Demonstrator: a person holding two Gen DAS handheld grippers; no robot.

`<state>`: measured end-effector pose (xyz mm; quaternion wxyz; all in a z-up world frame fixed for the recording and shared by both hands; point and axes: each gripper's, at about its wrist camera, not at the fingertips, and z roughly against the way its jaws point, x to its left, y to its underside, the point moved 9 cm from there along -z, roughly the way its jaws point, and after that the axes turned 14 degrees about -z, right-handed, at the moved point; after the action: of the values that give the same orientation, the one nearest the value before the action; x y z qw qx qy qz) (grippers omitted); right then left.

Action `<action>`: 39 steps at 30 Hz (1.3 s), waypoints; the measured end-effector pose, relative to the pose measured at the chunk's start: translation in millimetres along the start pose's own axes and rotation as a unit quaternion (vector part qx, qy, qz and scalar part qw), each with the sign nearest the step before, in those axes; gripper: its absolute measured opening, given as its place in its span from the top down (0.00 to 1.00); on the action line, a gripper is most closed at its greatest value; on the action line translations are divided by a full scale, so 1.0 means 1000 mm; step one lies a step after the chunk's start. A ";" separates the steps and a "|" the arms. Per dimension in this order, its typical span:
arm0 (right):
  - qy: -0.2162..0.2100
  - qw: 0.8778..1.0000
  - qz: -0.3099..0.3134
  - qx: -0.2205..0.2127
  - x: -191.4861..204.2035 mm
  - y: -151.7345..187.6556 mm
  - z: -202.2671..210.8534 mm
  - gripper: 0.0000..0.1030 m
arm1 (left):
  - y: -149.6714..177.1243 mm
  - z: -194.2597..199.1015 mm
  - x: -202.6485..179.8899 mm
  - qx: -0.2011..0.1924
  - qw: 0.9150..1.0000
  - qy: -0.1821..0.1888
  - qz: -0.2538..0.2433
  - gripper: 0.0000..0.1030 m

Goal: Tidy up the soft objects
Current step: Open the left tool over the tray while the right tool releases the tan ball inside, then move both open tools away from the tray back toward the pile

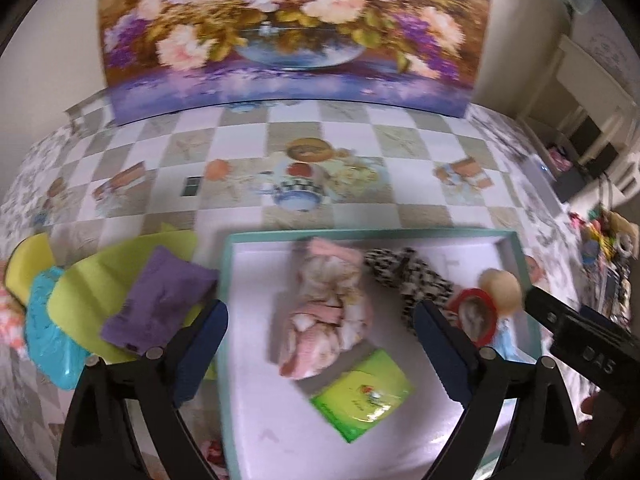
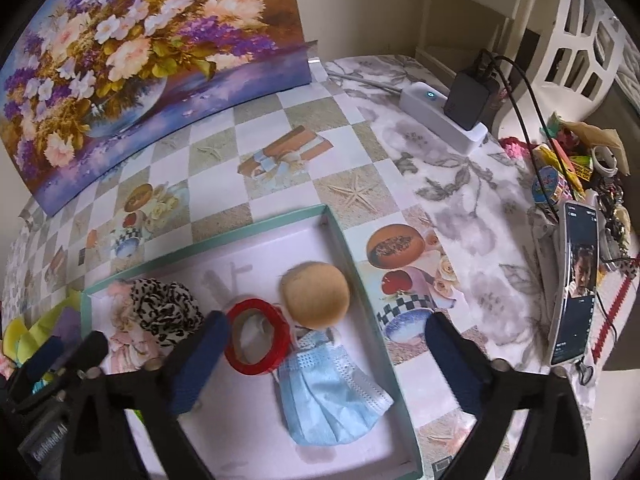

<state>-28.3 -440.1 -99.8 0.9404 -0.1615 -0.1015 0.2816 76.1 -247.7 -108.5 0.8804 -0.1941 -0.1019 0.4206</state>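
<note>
Both grippers hang with jaws spread wide and nothing between them: the left gripper (image 1: 320, 344) over a shallow box (image 1: 516, 256) with a teal rim and white floor, the right gripper (image 2: 326, 354) over its right end. Inside lie a crumpled pink cloth (image 1: 324, 312), a black-and-white spotted scrunchie (image 2: 166, 312), a red tape roll (image 2: 258, 336), a tan round puff (image 2: 316, 294), a pleated blue face mask (image 2: 330, 392) and a green packet (image 1: 362, 394). A purple cloth (image 1: 160, 300) rests on a yellow-green sheet (image 1: 80, 292) just left of the box, on the checkered tabletop (image 2: 360, 192).
</note>
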 end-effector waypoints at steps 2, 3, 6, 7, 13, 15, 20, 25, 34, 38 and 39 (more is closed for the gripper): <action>0.000 1.000 0.000 0.002 -0.001 0.000 0.000 0.01 | 0.001 0.000 0.007 0.002 1.000 -0.009 0.010 0.09; 0.000 1.000 0.000 0.003 -0.001 0.001 0.000 0.01 | 0.002 0.000 0.010 0.002 1.000 -0.010 0.016 0.09; -0.001 1.000 0.004 0.002 0.001 0.001 0.002 0.01 | 0.003 0.003 0.016 0.002 1.000 -0.012 0.024 0.09; -0.001 1.000 0.005 0.001 0.002 0.001 0.002 0.01 | 0.003 0.003 0.017 0.003 1.000 -0.014 0.024 0.09; 0.007 1.000 0.013 0.004 0.004 0.006 0.007 0.01 | 0.005 0.008 0.018 0.006 1.000 -0.021 0.013 0.09; 0.010 1.000 0.014 0.005 0.003 0.007 0.009 0.01 | 0.006 0.011 0.018 0.007 1.000 -0.025 0.006 0.09; 0.022 1.000 0.017 0.006 0.000 0.012 0.017 0.01 | 0.007 0.021 0.018 0.004 1.000 -0.031 -0.005 0.09; 0.025 0.999 0.030 0.001 0.003 0.018 0.028 0.01 | 0.009 0.032 0.021 -0.004 0.999 -0.034 -0.010 0.09; 0.014 0.999 0.050 -0.004 0.012 0.034 0.040 0.01 | 0.014 0.043 0.030 -0.009 0.999 -0.039 -0.003 0.09; 0.011 0.999 0.051 -0.004 0.016 0.038 0.042 0.01 | 0.014 0.054 0.035 -0.018 0.999 -0.036 -0.006 0.09; 0.009 0.999 0.053 -0.006 0.018 0.038 0.043 0.01 | 0.015 0.057 0.037 -0.019 0.999 -0.036 -0.008 0.09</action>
<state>-44.7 -389.0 -72.1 0.9239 -0.1748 -0.0862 0.3293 69.3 -196.0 -62.7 0.8756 -0.1951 -0.1432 0.4180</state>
